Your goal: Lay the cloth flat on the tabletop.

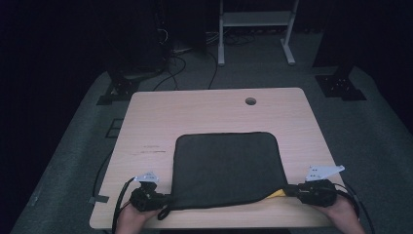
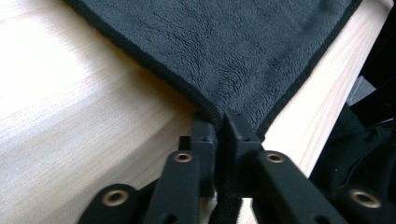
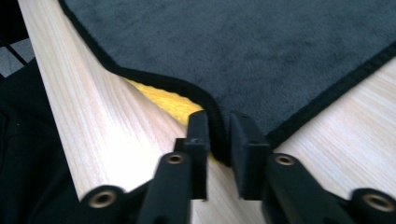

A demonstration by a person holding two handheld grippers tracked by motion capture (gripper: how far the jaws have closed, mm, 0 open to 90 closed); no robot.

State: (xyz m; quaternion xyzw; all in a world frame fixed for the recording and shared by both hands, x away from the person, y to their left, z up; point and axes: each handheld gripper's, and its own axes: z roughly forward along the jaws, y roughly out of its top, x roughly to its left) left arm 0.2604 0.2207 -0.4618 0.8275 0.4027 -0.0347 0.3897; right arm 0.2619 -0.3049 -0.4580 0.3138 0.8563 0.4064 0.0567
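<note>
A dark grey fleecy cloth with black stitched edging [image 1: 225,168] lay spread flat on the near half of the pale wooden table [image 1: 214,109], a yellow underside [image 1: 277,193] peeking out at its near right corner. The left gripper [image 2: 221,122] was clamped on the cloth's near left corner, while the right gripper [image 3: 218,126] pinched the near right corner, lifting that edge slightly.

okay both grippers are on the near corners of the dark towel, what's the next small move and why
Probably lift both corners a little together and carry them toward the far edge to fold. The left gripper and the right gripper are each shut on a near corner of the towel, which lies flat on the table; a yellow layer peeks out underneath.
</note>
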